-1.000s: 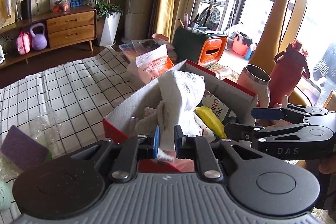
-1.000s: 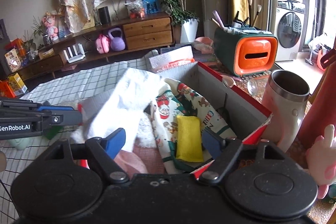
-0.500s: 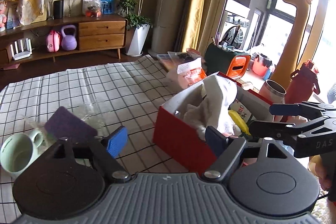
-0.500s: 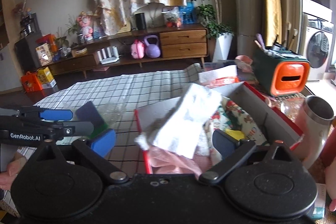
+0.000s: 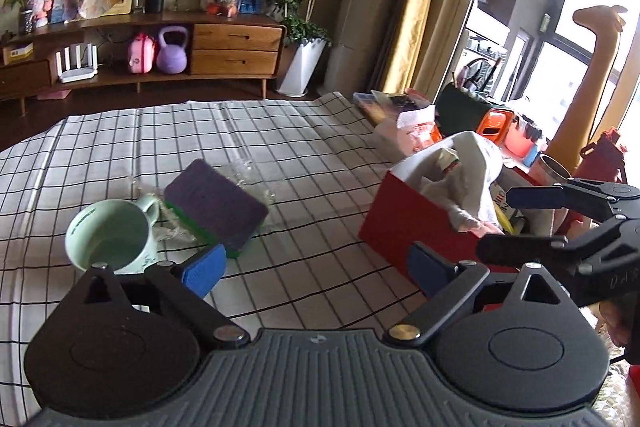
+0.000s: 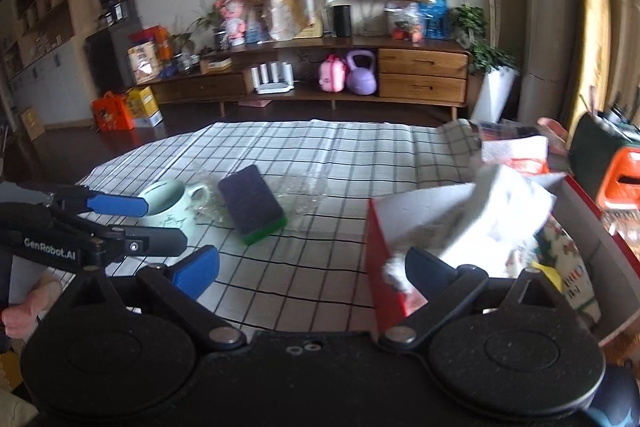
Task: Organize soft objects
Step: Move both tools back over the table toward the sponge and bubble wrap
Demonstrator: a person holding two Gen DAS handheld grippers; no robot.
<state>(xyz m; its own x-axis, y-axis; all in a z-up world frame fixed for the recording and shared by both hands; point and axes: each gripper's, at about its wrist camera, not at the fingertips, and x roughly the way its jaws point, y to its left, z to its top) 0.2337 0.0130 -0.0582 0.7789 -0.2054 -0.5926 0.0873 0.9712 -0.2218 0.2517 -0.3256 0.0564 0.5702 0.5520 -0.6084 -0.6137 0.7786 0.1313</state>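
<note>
A red cardboard box [image 5: 404, 223] [image 6: 380, 247] stands at the right of the checked tablecloth, with a white cloth [image 5: 476, 171] [image 6: 500, 215] draped over its near wall and other soft items inside. A purple and green sponge [image 5: 214, 203] [image 6: 252, 205] lies on the cloth next to a mint mug [image 5: 112, 235] [image 6: 166, 203]. My left gripper [image 5: 316, 267] is open and empty, above the table between sponge and box. My right gripper [image 6: 312, 267] is open and empty, just left of the box.
Crumpled clear plastic [image 6: 304, 193] lies around the sponge. Behind the box are a steel tumbler [image 5: 554, 167], a red bottle [image 5: 604, 159], a green and orange holder [image 5: 480, 115] and a tissue pack [image 6: 516, 151]. A wooden sideboard [image 6: 360, 75] lines the far wall.
My left gripper let go of the white cloth, opened and pulled back left from the box. Both grippers backed away and turned left; sponge and mug are now in view.
</note>
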